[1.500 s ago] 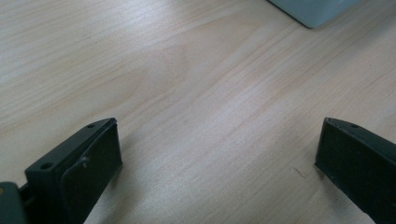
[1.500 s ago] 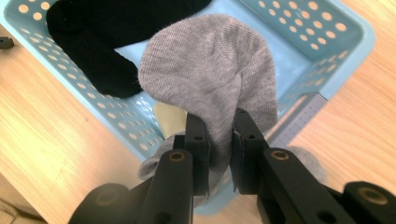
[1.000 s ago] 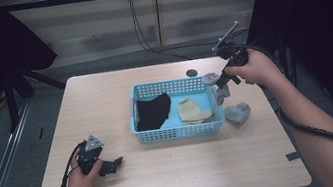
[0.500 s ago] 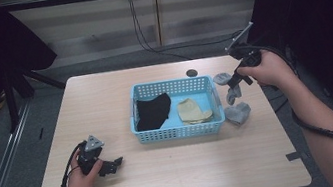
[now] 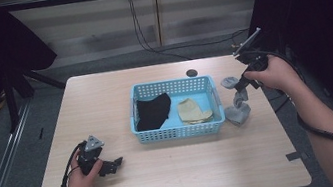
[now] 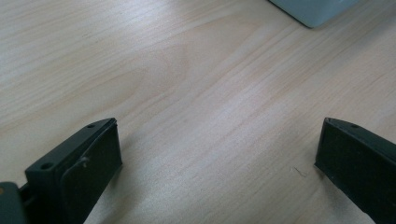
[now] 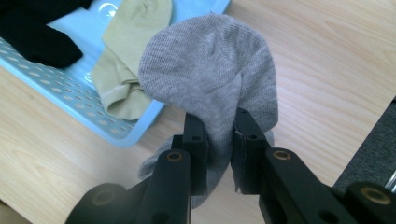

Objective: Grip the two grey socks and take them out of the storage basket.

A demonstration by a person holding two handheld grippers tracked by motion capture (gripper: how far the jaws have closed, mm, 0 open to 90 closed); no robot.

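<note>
My right gripper (image 5: 240,93) is shut on a grey sock (image 5: 236,111) just right of the blue basket (image 5: 178,131); the sock hangs from the jaws and its lower end rests on the table. In the right gripper view the grey sock (image 7: 210,79) bulges above the pinching jaws of the right gripper (image 7: 219,140). A black sock (image 5: 153,112) and a tan sock (image 5: 193,111) lie inside the basket. My left gripper (image 5: 110,166) rests on the table at the front left, open, with bare wood between the jaws of the left gripper (image 6: 217,154).
A dark round hole (image 5: 191,73) sits in the tabletop behind the basket. The table's right edge (image 5: 278,106) is close to the hanging sock. A basket corner (image 6: 313,9) shows far ahead of the left jaws.
My right hand has carried the grey sock rightward and a little down, away from the basket's right rim. The left hand has stayed put.
</note>
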